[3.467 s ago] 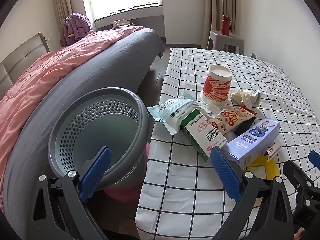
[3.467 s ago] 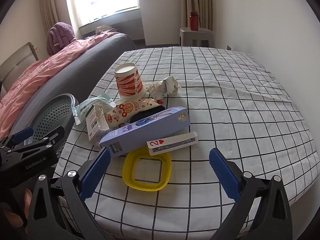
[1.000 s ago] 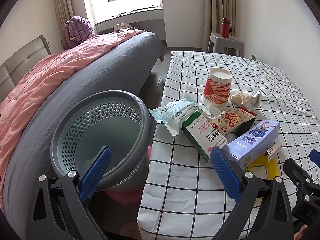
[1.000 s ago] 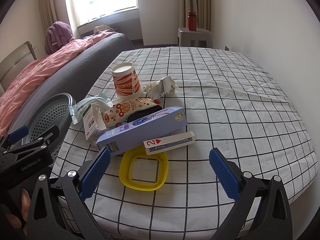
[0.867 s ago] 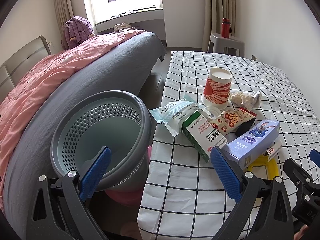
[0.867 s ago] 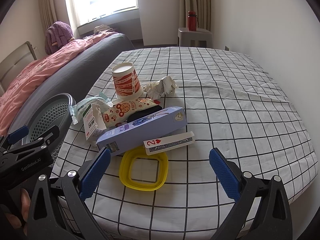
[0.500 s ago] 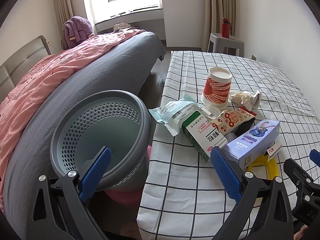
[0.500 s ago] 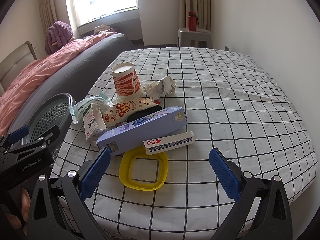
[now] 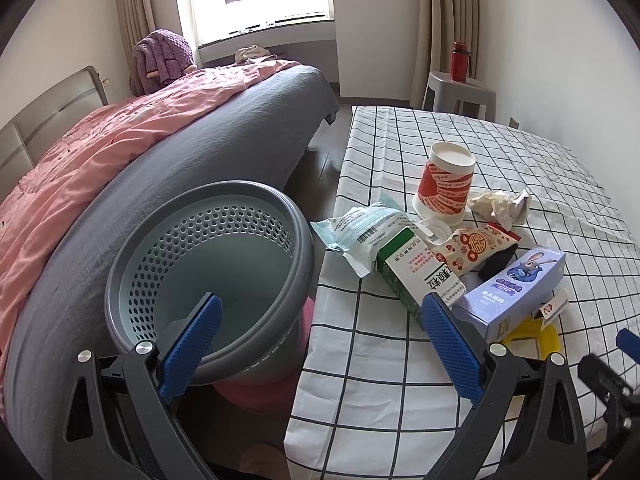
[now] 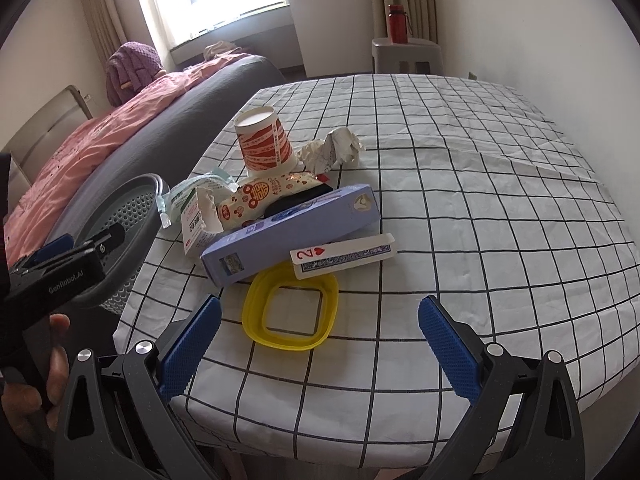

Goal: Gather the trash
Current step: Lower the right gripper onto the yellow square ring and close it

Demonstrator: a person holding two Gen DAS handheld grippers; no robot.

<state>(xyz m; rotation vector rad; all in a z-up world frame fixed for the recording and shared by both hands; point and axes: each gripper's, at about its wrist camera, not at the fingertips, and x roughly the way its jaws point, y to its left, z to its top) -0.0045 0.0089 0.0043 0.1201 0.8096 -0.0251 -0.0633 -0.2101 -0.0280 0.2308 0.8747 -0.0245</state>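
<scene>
The trash sits in one pile on the table (image 10: 480, 200), near its left edge. In the right wrist view the yellow ring (image 10: 291, 312) is at 6 o'clock in the pile. A card box (image 10: 344, 256) lies partly on top of the ring. The purple box (image 10: 292, 232) leans across the middle. Behind it are the snack bag (image 10: 264, 196) and the green carton (image 10: 196, 220). The cup (image 10: 262, 140) stands upside down at 12 o'clock, with the paper ball (image 10: 332, 152) just beside it at 1 o'clock.

The bin (image 9: 208, 280) stands right by the table edge, at 9 o'clock from the pile. I think it is put there so the trash only has a short way to go.

The right gripper (image 10: 318, 336) is spread wide and holds nothing. It points at the ring, so that may be picked first. The left gripper (image 9: 316, 340) is spread wide too, over the gap between bin and table. Nothing is in the bin yet.
</scene>
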